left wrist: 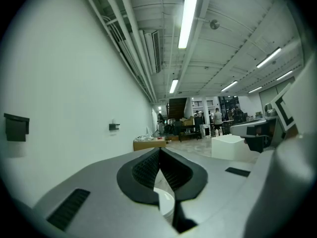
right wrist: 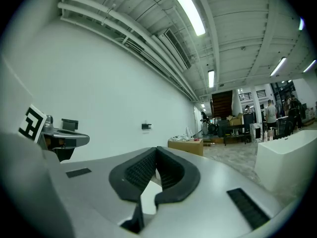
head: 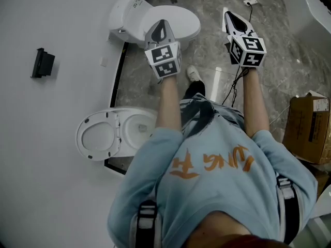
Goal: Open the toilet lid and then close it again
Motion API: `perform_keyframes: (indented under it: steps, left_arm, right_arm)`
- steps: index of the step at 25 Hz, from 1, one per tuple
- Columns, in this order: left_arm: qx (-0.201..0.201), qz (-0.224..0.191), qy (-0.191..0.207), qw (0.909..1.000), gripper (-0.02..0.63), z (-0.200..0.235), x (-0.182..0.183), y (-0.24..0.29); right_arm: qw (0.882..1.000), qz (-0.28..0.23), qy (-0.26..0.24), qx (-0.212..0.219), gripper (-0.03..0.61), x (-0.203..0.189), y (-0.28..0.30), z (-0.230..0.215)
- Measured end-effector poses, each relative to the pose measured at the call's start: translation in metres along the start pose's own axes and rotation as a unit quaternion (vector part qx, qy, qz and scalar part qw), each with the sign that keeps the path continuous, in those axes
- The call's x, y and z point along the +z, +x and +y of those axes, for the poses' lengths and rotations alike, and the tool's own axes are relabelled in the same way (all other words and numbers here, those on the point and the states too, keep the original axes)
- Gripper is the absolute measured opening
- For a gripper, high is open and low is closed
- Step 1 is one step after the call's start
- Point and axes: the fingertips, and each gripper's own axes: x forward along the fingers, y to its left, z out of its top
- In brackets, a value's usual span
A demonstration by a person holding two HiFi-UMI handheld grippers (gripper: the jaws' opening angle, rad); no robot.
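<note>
1 glossy white oval toilet lid (head: 178, 20) is seen lying flat and shut on the smooth white ceramic toilet (head: 126, 17) against the matt white wall (head: 57, 138), just beyond the left claw (head: 162, 25). Nothing of an opening is shown, so both steps are judged likely still to be done. The left claw and the right claw (head: 229, 17) are fully closed, ribbed black pads together, empty. A 2nd white toilet (head: 106, 137) stands open nearer, on the veined grey stone floor (head: 207, 81).

Orange print (head: 212, 163) on pale blue shirt (head: 207, 203), upside down, unreadable, cardboard box (head: 302, 138) label (head: 314, 125) too small
</note>
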Motion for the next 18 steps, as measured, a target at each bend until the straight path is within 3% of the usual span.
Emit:
perform_keyframes:
  steps: [4, 7, 12, 15, 18]
  left_arm:
    - [-0.003, 0.007, -0.003, 1.0, 0.026, 0.014, 0.0, 0.064]
    - [0.01, 0.012, -0.003, 0.9999, 0.026, 0.041, 0.006, 0.118]
    - [0.049, 0.042, 0.017, 0.9977, 0.026, 0.118, 0.001, 0.193]
    - [0.068, 0.066, 0.005, 0.9955, 0.026, 0.156, -0.013, 0.247]
    - [0.06, 0.076, -0.012, 0.9952, 0.026, 0.167, -0.026, 0.301]
  right_arm:
    - [1.0, 0.005, 0.027, -0.012, 0.012, -0.002, 0.06, -0.032]
    - [0.998, 0.014, 0.056, 0.01, 0.012, -0.005, 0.126, -0.039]
    - [0.995, 0.058, 0.065, 0.044, 0.012, -0.03, 0.236, -0.03]
    - [0.995, 0.059, 0.06, 0.059, 0.012, -0.031, 0.305, -0.036]
    - [0.993, 0.083, 0.058, 0.06, 0.012, -0.046, 0.359, -0.048]
